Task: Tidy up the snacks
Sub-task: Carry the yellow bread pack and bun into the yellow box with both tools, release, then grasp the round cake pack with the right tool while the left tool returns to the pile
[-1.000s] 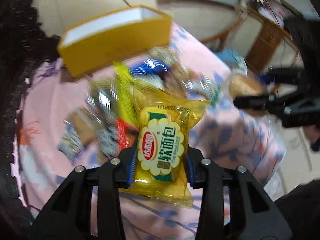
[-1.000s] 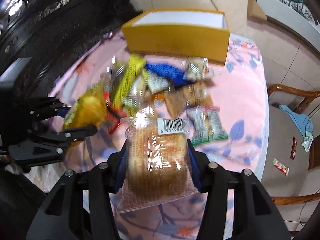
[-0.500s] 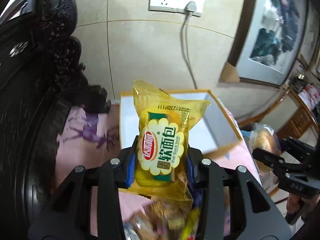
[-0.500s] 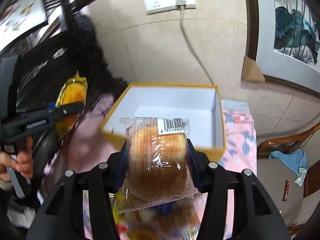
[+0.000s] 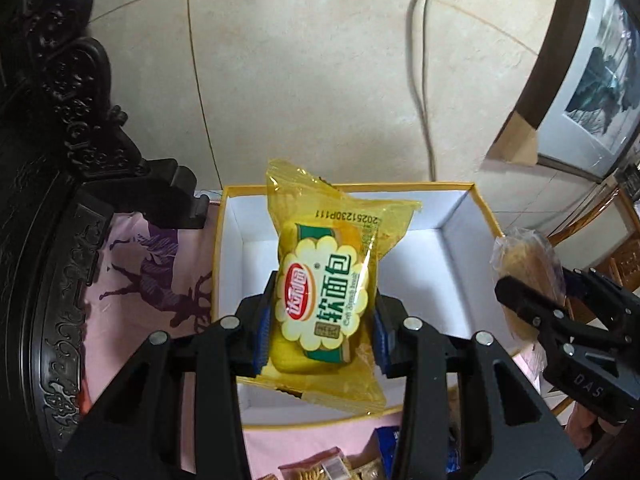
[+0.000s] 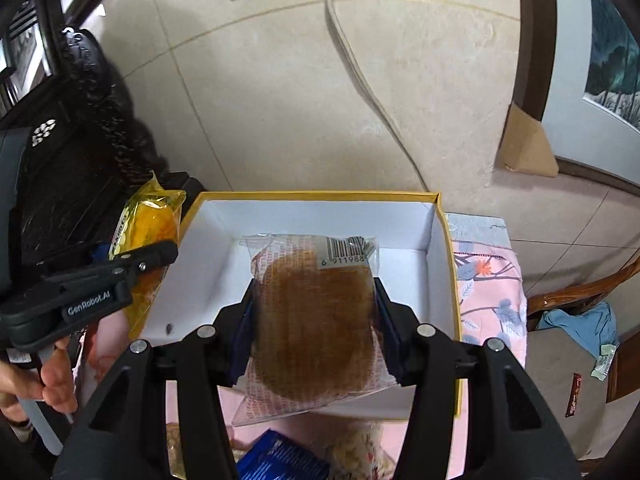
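Note:
My left gripper [image 5: 320,332] is shut on a yellow soft-bread packet [image 5: 326,288] and holds it over the open yellow box [image 5: 486,212] with white inside. My right gripper [image 6: 314,320] is shut on a clear-wrapped brown bun [image 6: 314,320] and holds it over the same box [image 6: 448,264]. The box holds no snacks that I can see. The right gripper with its bun shows at the right of the left wrist view [image 5: 560,320]. The left gripper with its yellow packet shows at the left of the right wrist view [image 6: 132,264].
The box sits on a pink flowered tablecloth [image 6: 492,292] against a tiled wall. Dark carved furniture [image 5: 60,160] stands at the left. Loose snack packets [image 5: 320,468] lie in front of the box, among them a blue one [image 6: 276,460]. A wooden chair [image 6: 580,292] stands at the right.
Both grippers have carried their packets from above the snack pile forward to the box and now hold them over its open inside, lower and closer than half a second ago.

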A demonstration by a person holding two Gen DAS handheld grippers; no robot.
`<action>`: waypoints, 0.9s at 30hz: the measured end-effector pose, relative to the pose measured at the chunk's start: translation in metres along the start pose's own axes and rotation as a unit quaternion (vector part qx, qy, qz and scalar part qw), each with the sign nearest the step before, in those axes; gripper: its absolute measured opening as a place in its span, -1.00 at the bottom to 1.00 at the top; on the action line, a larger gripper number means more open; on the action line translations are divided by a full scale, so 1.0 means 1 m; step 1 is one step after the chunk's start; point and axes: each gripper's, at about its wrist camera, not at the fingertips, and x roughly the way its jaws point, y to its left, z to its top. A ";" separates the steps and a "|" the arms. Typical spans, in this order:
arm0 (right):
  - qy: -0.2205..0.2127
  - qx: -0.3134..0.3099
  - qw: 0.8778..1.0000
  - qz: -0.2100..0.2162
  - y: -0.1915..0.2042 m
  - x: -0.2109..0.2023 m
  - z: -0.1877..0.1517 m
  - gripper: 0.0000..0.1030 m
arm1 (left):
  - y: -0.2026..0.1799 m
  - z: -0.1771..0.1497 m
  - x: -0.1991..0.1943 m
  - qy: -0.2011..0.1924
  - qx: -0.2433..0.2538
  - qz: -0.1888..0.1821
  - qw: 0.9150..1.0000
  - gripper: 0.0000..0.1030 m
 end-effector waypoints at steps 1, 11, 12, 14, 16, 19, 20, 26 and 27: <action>0.002 0.001 1.000 0.000 -0.001 0.004 0.001 0.04 | 0.000 0.002 0.004 0.002 0.001 0.003 1.000 -0.22; 0.024 -0.001 0.998 -0.063 -0.003 0.016 0.012 0.81 | -0.001 0.008 -0.016 -0.050 0.018 0.103 0.993 0.94; 0.013 0.002 0.998 -0.063 -0.002 0.008 0.011 0.87 | -0.002 0.006 -0.022 -0.053 0.020 0.109 0.992 0.95; -0.009 0.010 0.998 -0.061 0.000 -0.009 0.007 0.95 | -0.002 -0.003 -0.034 -0.064 0.011 0.136 0.989 0.96; -0.029 0.017 0.998 -0.059 0.002 -0.032 -0.001 0.97 | -0.006 -0.013 -0.043 -0.065 0.012 0.185 0.980 0.96; -0.042 0.007 0.999 -0.007 0.010 -0.066 -0.029 0.97 | -0.011 -0.037 -0.061 -0.059 0.045 0.190 0.979 0.96; -0.046 0.000 0.999 0.006 0.012 -0.077 -0.044 0.97 | -0.010 -0.048 -0.070 -0.062 0.040 0.175 0.982 0.96; -0.034 -0.051 0.997 0.048 0.020 -0.116 -0.150 0.97 | 0.019 -0.131 -0.115 -0.054 -0.027 0.076 0.995 0.96; -0.024 -0.063 0.997 0.048 0.025 -0.120 -0.175 0.97 | 0.025 -0.150 -0.121 -0.050 -0.040 0.048 0.997 0.96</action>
